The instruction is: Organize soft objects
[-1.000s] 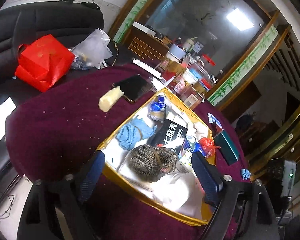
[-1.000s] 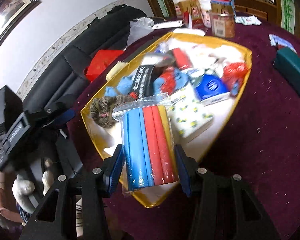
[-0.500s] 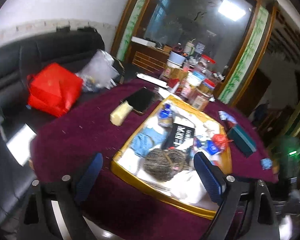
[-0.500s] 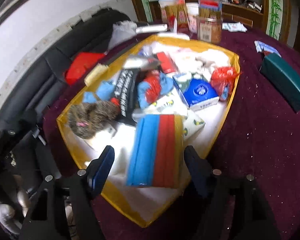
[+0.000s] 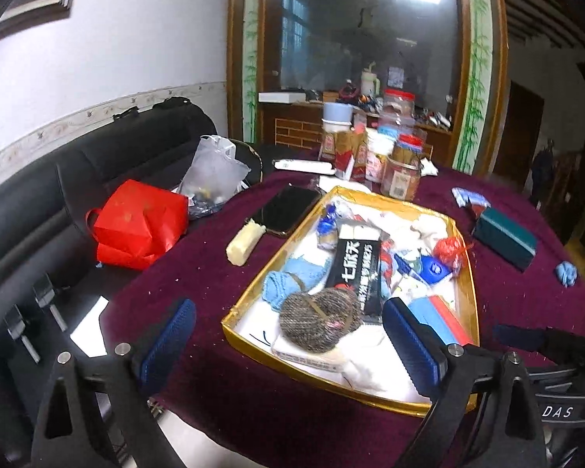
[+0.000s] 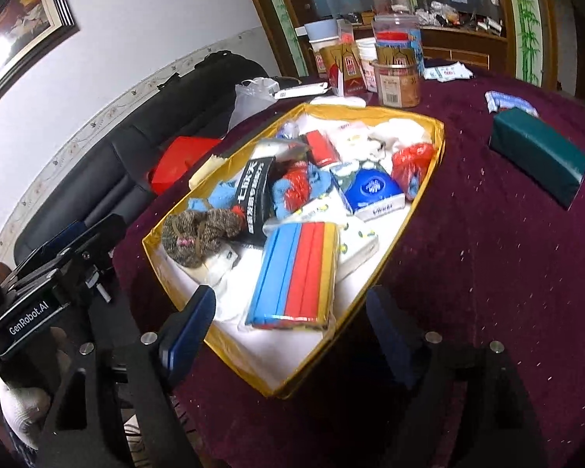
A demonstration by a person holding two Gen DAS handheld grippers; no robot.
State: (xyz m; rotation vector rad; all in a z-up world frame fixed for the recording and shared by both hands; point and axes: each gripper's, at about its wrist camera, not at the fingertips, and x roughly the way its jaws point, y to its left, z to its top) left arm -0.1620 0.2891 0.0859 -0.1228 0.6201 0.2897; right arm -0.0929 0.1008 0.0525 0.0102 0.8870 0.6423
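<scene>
Left gripper [image 5: 288, 335] spread wide and empty at the near left; right gripper [image 6: 288, 319], jaws just opened, empty; the bagged blue, red and yellow foam strips [image 6: 296, 273] lie in the gold-rimmed tray [image 6: 433, 179], overhanging neighbours, so they could slide.

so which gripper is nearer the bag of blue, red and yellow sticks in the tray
Right. The right gripper is open just in front of the bag of sticks, its jaws having just opened off it. The left gripper hangs open over the tray's other near corner, by the brown knit bundle.
</scene>
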